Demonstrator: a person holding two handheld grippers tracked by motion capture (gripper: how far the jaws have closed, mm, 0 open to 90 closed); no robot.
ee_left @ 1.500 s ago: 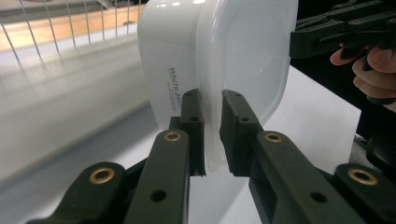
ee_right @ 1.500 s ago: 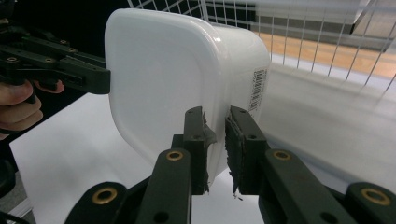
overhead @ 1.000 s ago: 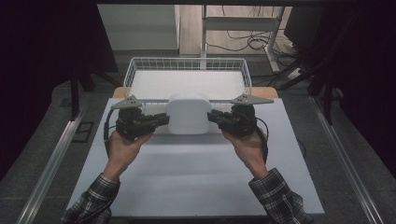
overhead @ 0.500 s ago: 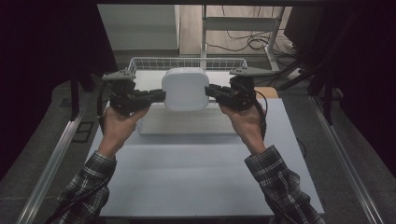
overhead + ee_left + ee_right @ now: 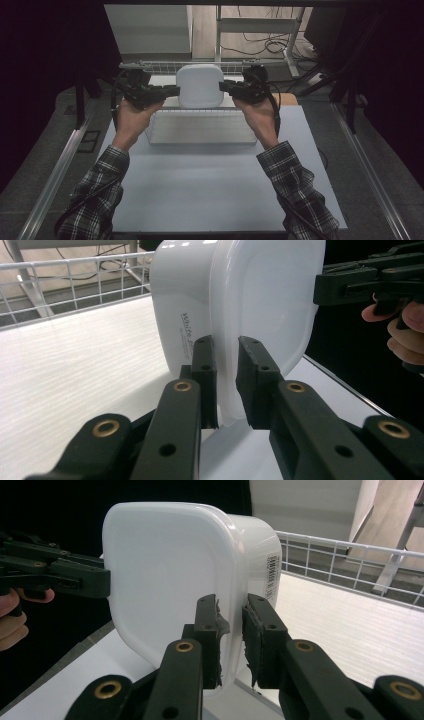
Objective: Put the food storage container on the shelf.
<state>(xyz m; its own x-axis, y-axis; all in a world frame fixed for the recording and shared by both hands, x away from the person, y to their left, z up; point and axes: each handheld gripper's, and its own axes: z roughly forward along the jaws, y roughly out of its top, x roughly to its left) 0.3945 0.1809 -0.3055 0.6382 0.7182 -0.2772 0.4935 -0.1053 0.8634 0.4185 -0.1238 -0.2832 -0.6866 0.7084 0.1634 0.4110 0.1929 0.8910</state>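
High view: both tongs, left (image 5: 172, 91) and right (image 5: 225, 86), pinch the white tub's (image 5: 200, 86) rim, holding it tipped up above the basket (image 5: 202, 131) at 12 o'clock. Looks mid-carry; next it probably needs lowering in evenly.

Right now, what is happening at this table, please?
A person holds a white lidded container in the air with two handheld grippers. The left gripper is clamped on the rim at one side and the right gripper on the rim at the opposite side. The container hangs over a white wire basket that stands on the table. It is tilted with its lid towards the person and touches nothing else.
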